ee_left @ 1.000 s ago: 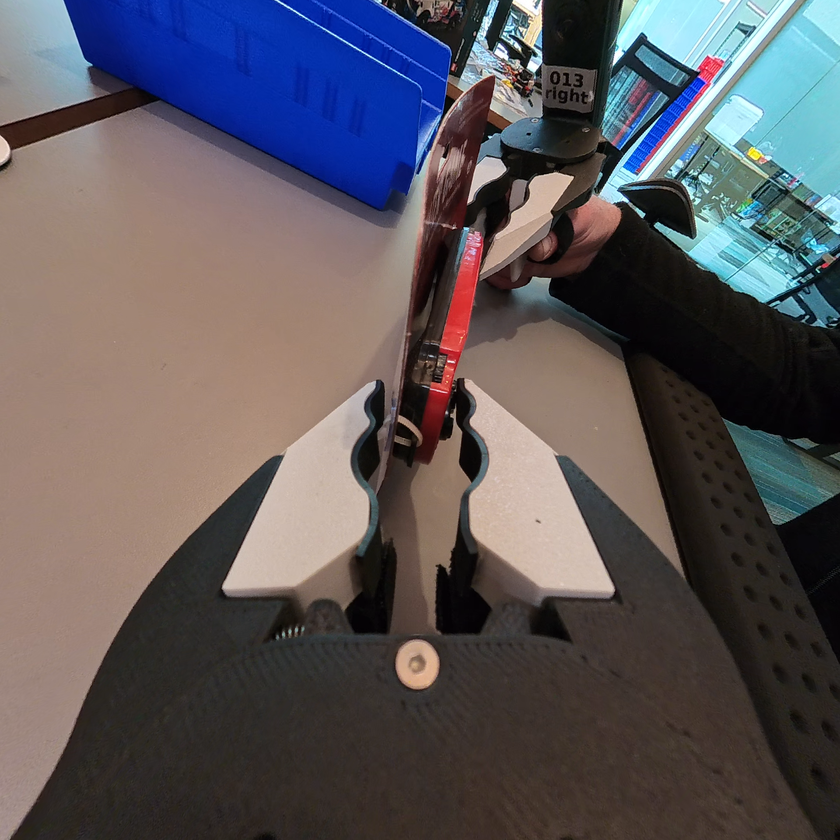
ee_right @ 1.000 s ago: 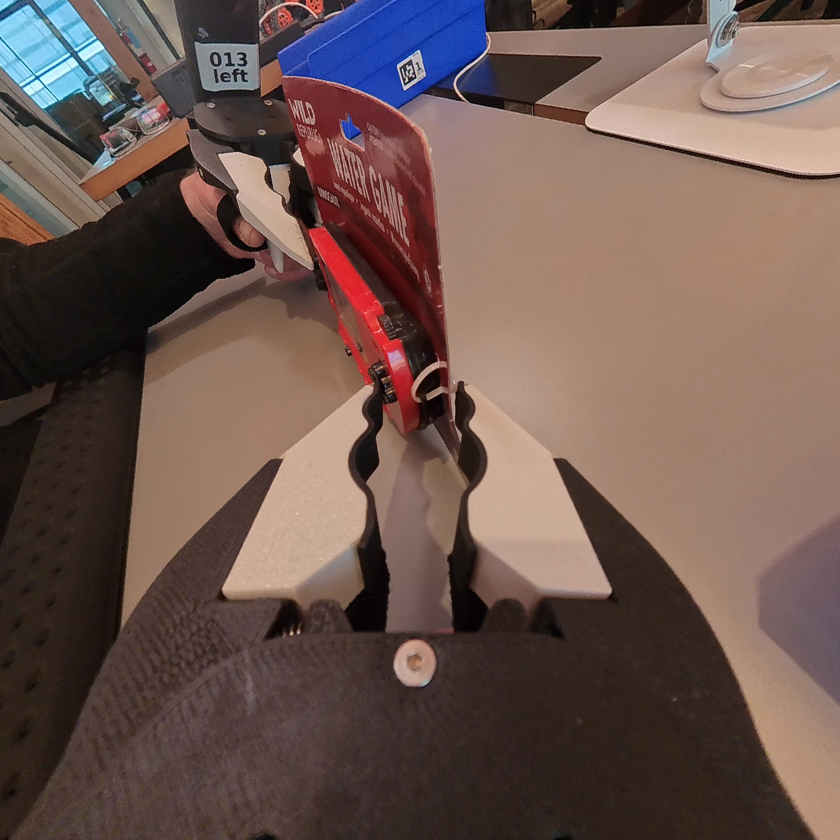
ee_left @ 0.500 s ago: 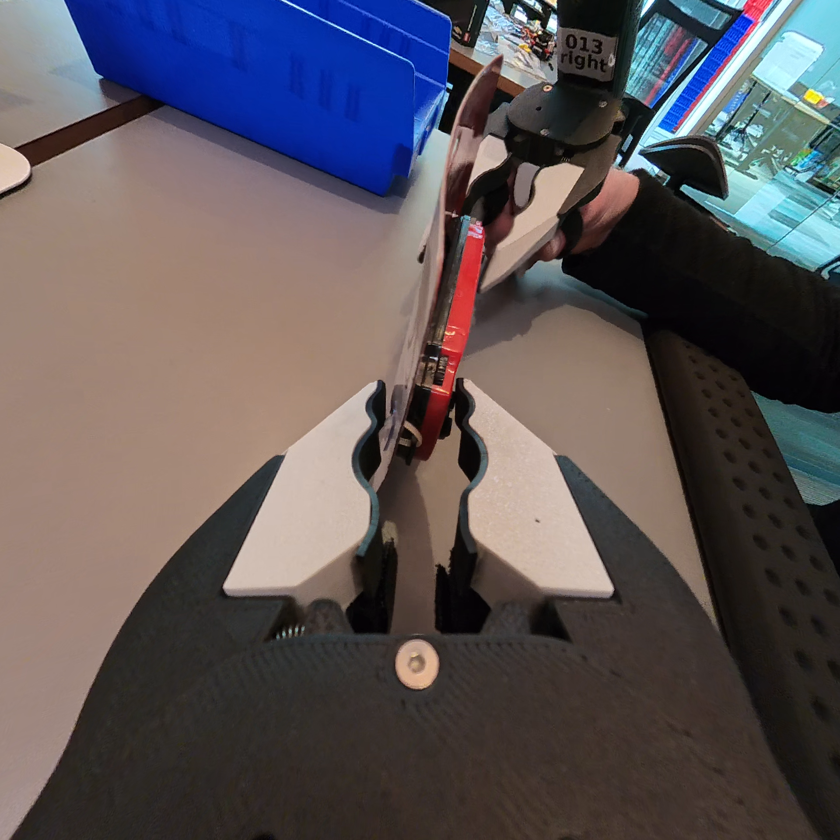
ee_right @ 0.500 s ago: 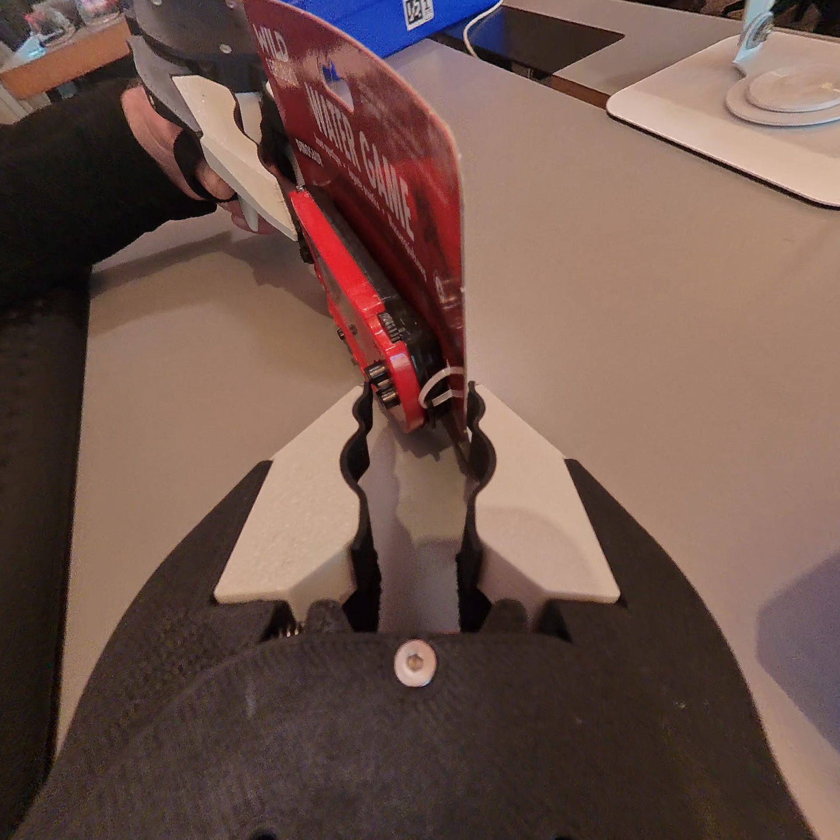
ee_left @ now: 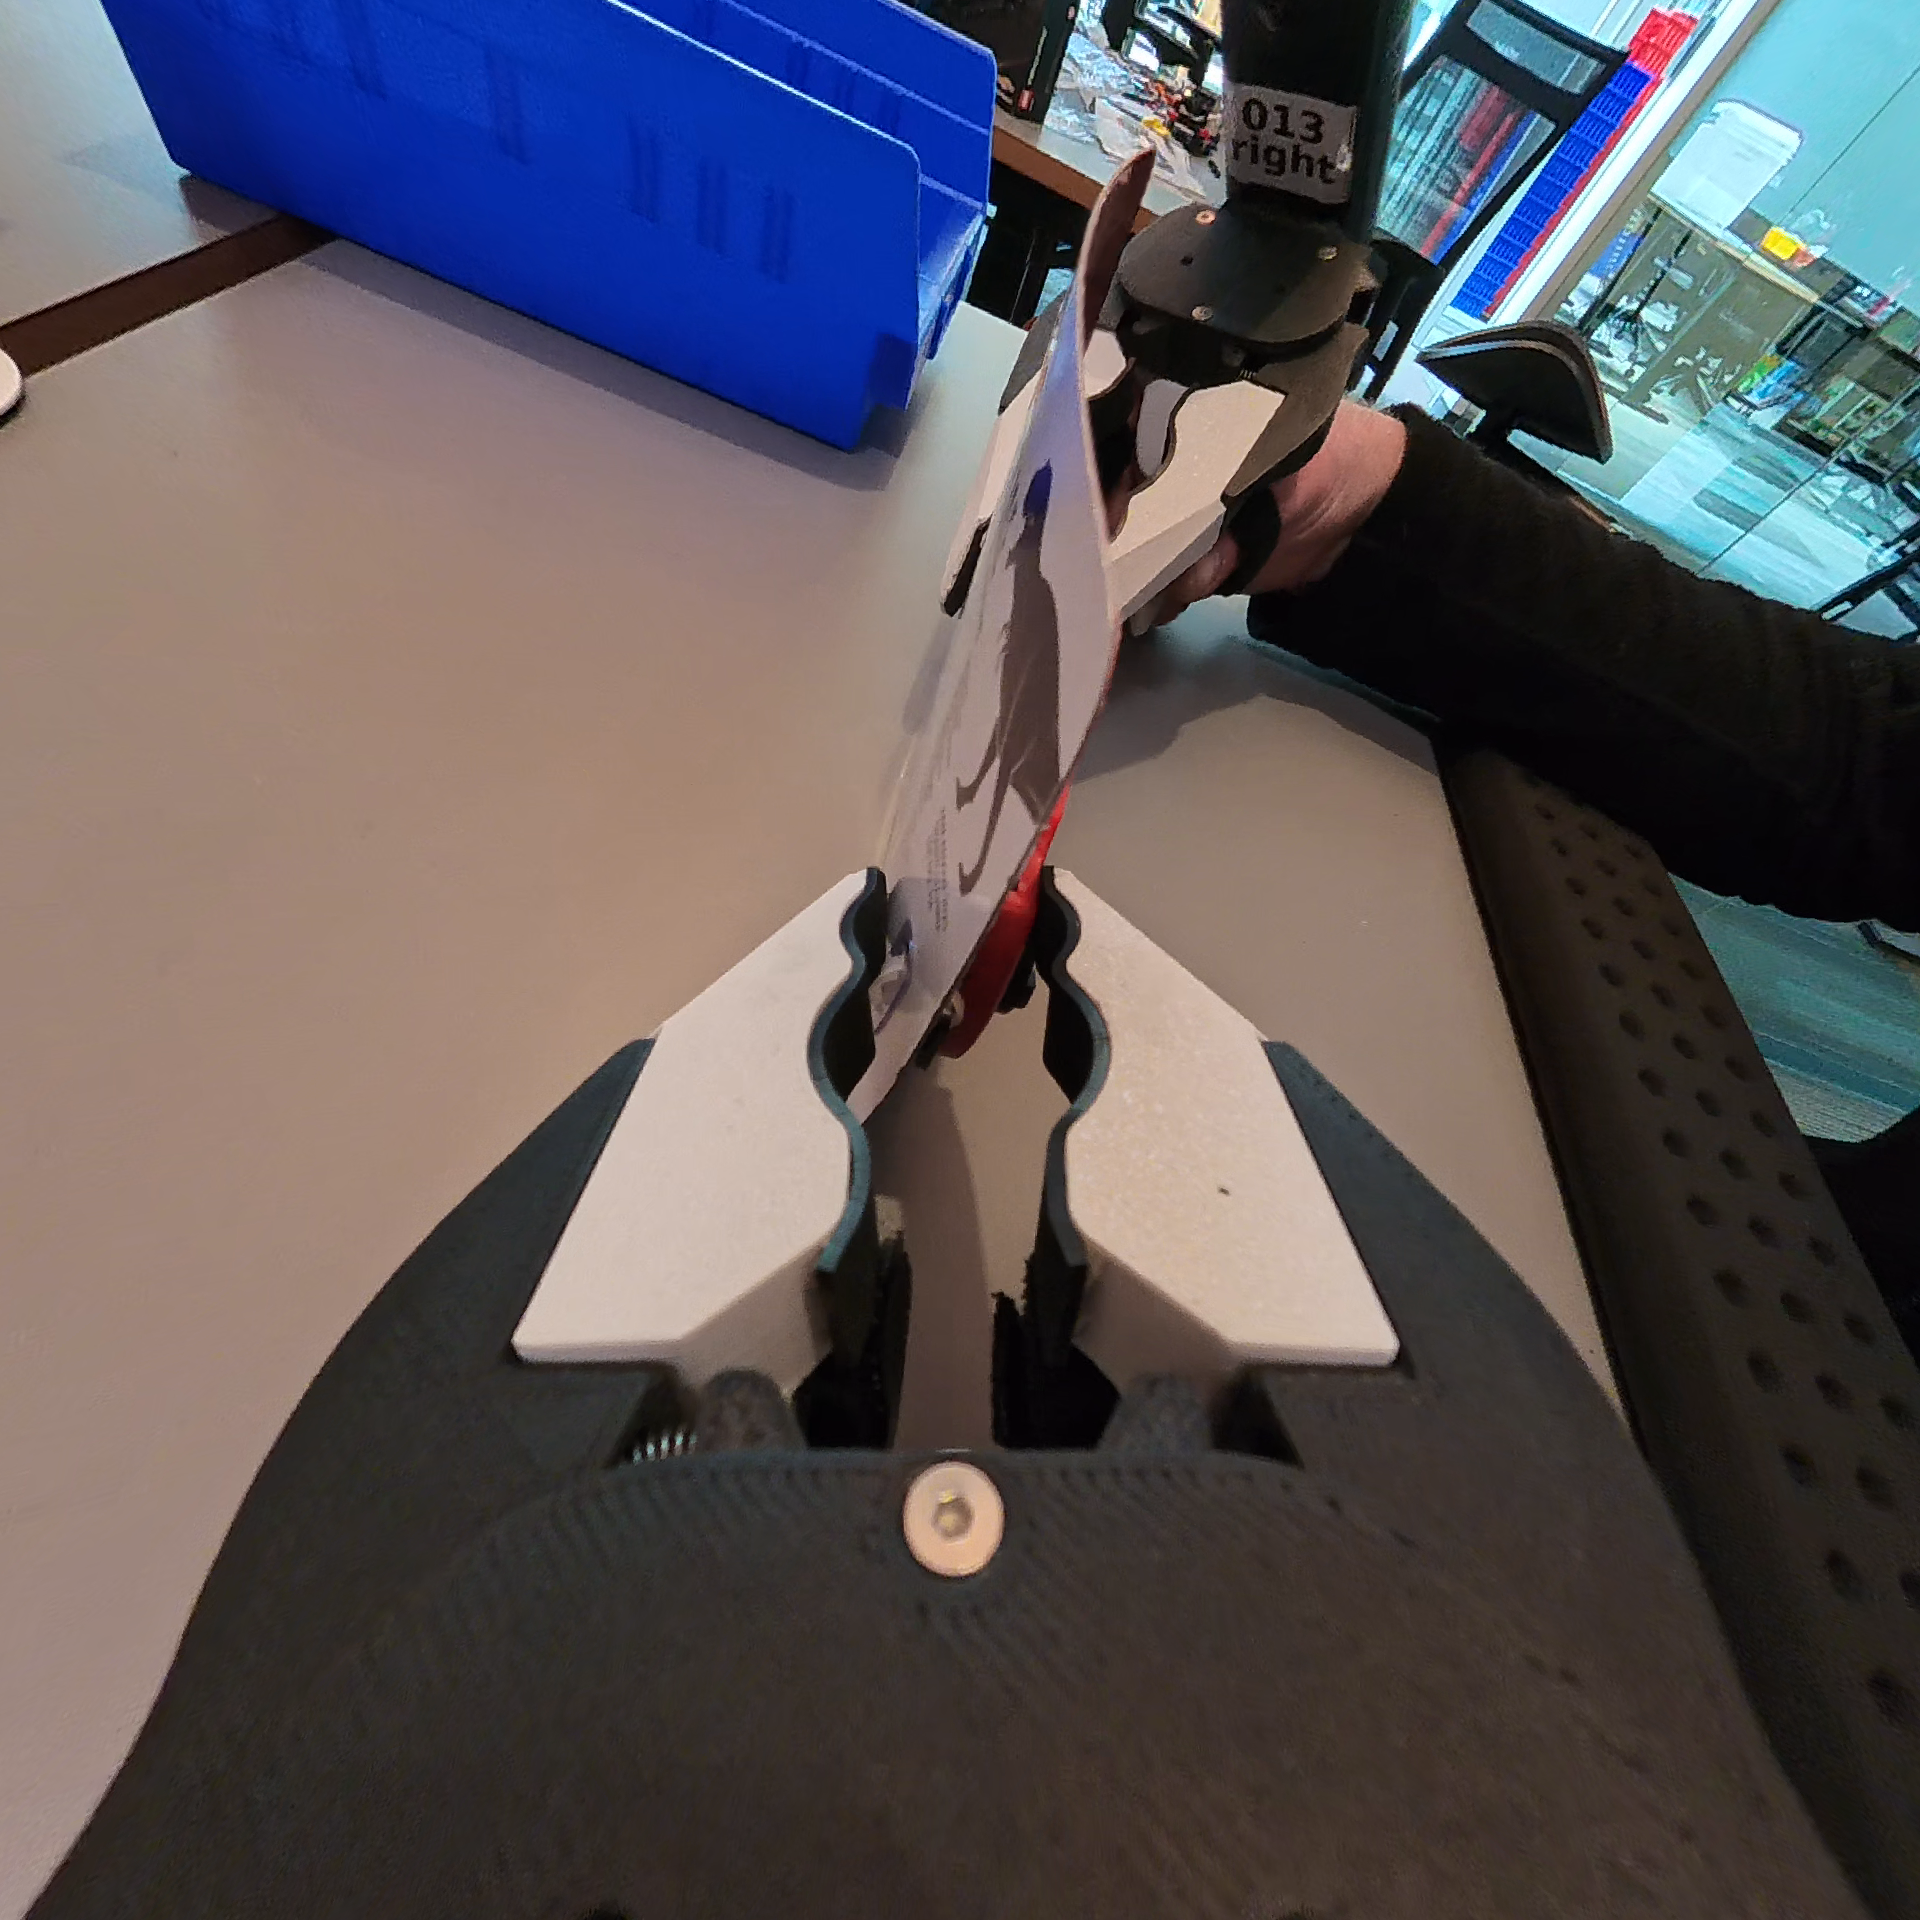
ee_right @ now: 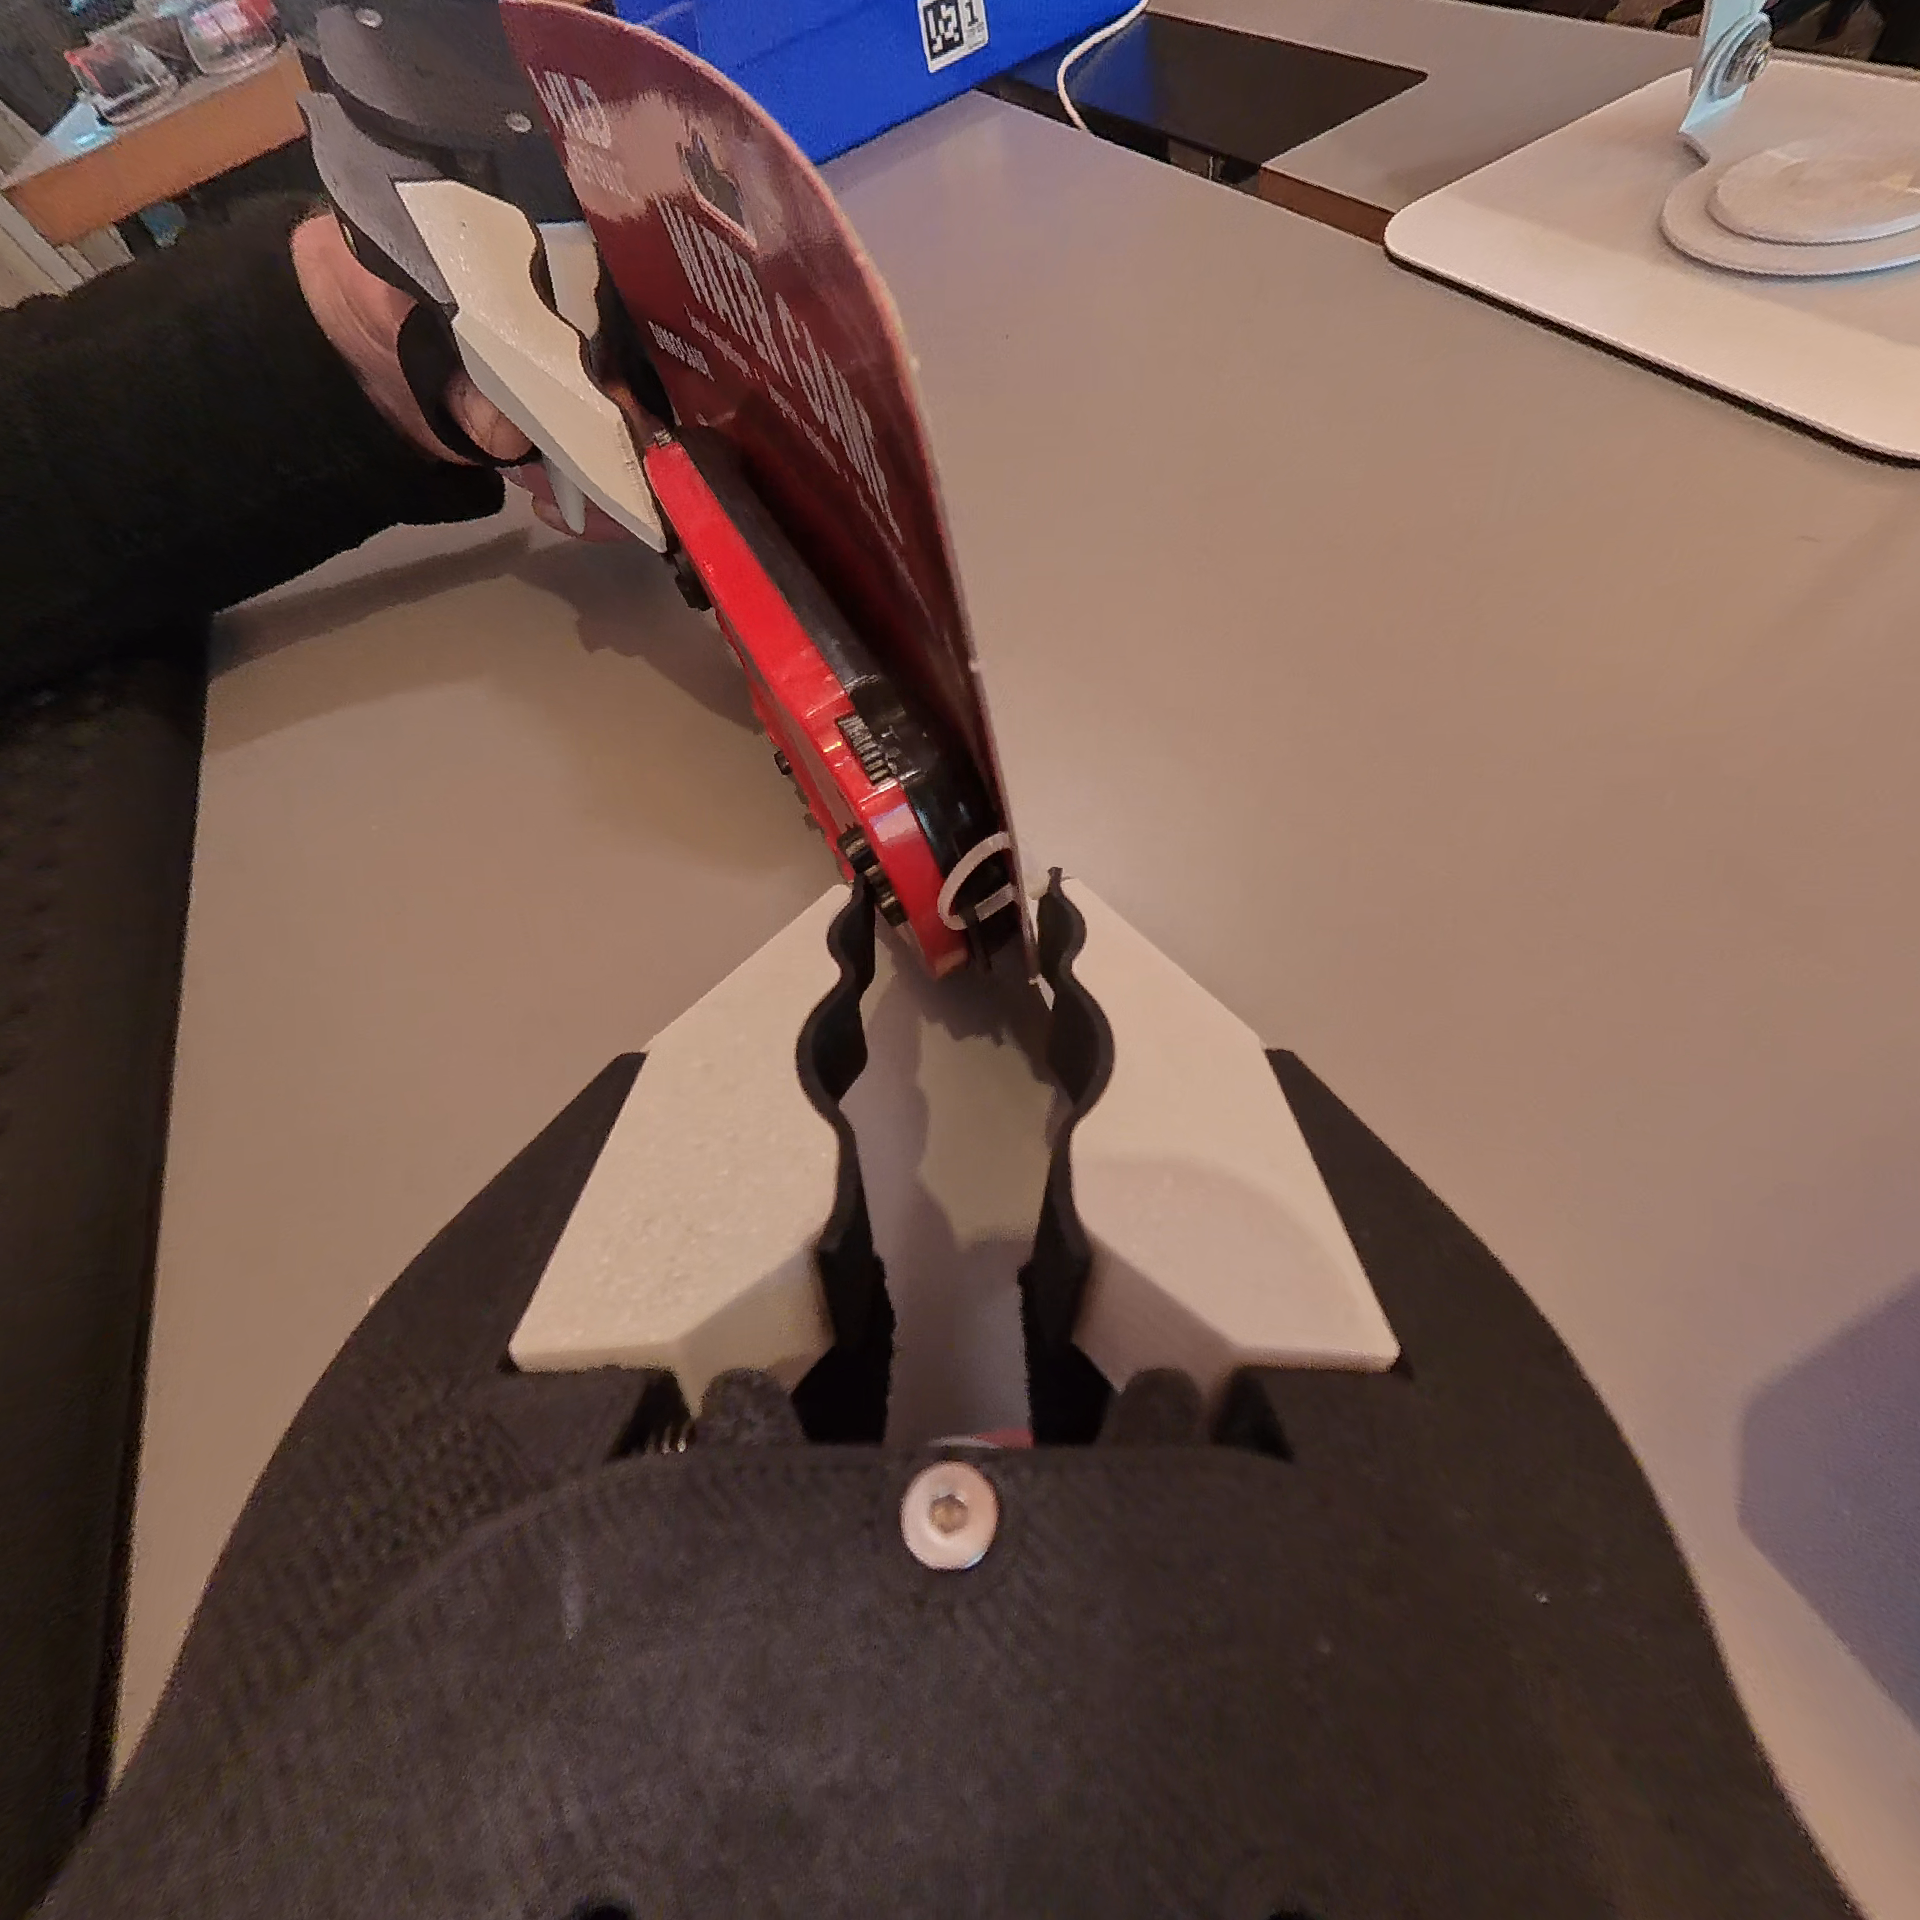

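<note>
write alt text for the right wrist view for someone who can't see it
The right gripper fingers pinch one end of a red toy zip-tied to a dark red backing card, held on edge above a grey table. The left gripper, in a person's hand, grips the far end. A blue bin and a white stand base sit behind.

I'm working in what looks like an office-cum-lab. A grey counter [ee_left: 436, 665] fills the frame, with a blue storage bin [ee_left: 582, 177] at upper left. At upper right, glass partitions [ee_left: 1745, 239] open onto further rooms with stacked blue bins [ee_left: 1558, 177] and a cluttered workbench [ee_left: 1122, 114]. A mesh office chair [ee_left: 1527, 384] stands there, and a monitor stand [ee_right: 1787, 197] sits at upper right of the right wrist view.
</note>
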